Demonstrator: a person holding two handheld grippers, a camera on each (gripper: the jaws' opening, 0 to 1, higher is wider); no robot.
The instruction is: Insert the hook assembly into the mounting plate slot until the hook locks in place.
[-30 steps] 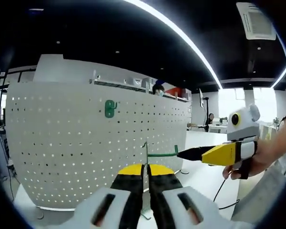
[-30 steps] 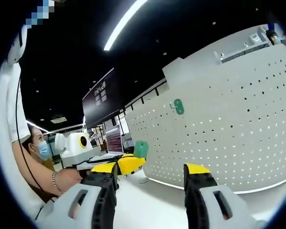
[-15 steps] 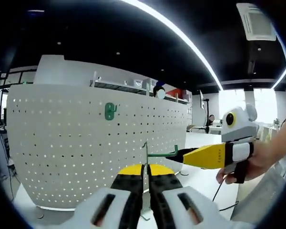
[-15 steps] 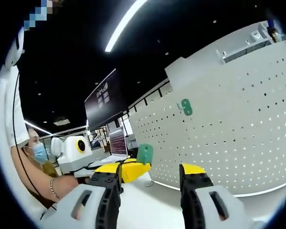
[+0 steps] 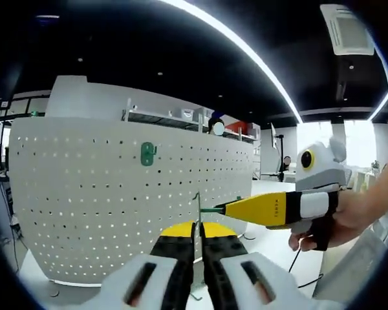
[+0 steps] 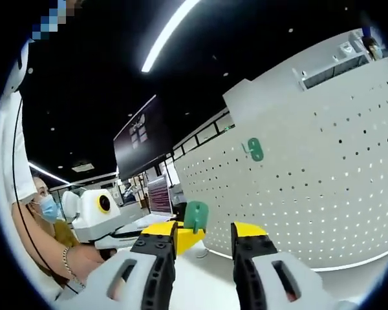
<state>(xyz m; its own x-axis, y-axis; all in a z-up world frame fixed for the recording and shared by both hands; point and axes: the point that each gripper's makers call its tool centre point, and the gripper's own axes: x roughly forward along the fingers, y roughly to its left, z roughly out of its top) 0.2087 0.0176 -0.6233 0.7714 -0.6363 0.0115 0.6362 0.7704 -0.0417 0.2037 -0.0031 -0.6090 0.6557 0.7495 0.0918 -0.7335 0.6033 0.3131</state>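
My left gripper (image 5: 198, 227) is shut on the thin edge of a green hook assembly (image 5: 198, 205), held upright in front of the white pegboard mounting plate (image 5: 84, 194). The hook's green rod (image 5: 211, 209) points right, into the yellow tips of my right gripper (image 5: 231, 208). In the right gripper view the hook's green back plate (image 6: 195, 215) stands between my right gripper's (image 6: 204, 231) jaws, which are still a little apart. The left gripper (image 6: 171, 234) holds it from the left. A second green hook (image 5: 147, 154) hangs on the pegboard (image 6: 323, 181).
A white tabletop (image 5: 271, 239) runs below and right of the pegboard, with a black cable (image 5: 299, 255) across it. A person's hand (image 5: 352, 216) holds the right gripper. A masked person (image 6: 48, 213) and a dark screen (image 6: 139, 139) are at the left.
The right gripper has moved left along the hook's rod, covering most of it. Its jaws have narrowed around the green plate. The left gripper has kept its hold.
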